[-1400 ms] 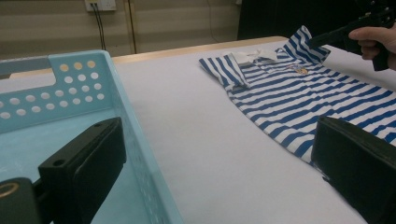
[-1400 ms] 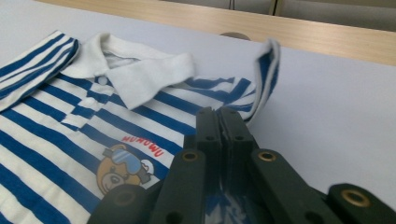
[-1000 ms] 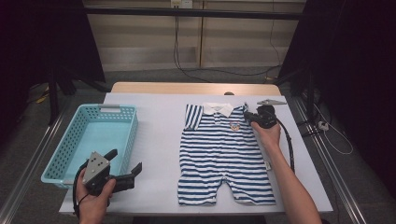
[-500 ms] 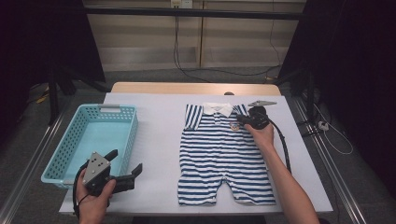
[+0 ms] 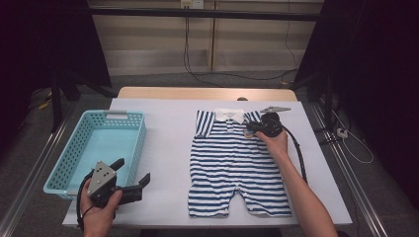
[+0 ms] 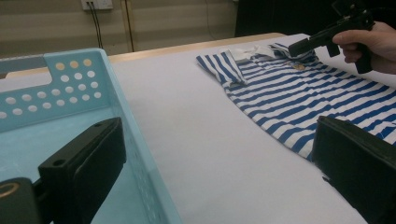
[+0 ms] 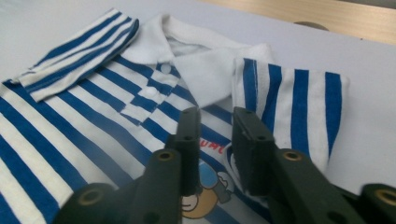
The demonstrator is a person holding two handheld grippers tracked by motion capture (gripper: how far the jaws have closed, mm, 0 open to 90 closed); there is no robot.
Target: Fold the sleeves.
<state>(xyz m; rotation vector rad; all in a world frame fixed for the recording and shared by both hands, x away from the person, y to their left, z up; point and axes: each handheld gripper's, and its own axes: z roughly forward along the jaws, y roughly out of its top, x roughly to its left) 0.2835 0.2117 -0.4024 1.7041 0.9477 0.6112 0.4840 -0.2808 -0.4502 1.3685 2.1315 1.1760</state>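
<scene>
Moving left, the right gripper [image 5: 253, 128] now sits on the romper [image 5: 236, 163] chest, jaws narrow, probably for pinching; left gripper [image 5: 129, 185] waits wide.

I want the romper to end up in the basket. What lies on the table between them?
Nothing visible does. The stretch of white table between the striped romper and the blue basket is bare; the left gripper hovers near the basket's front corner.

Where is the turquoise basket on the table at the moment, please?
In the high view, the basket sits at the table's left side, left of the striped romper, with the left gripper at its near corner.
</scene>
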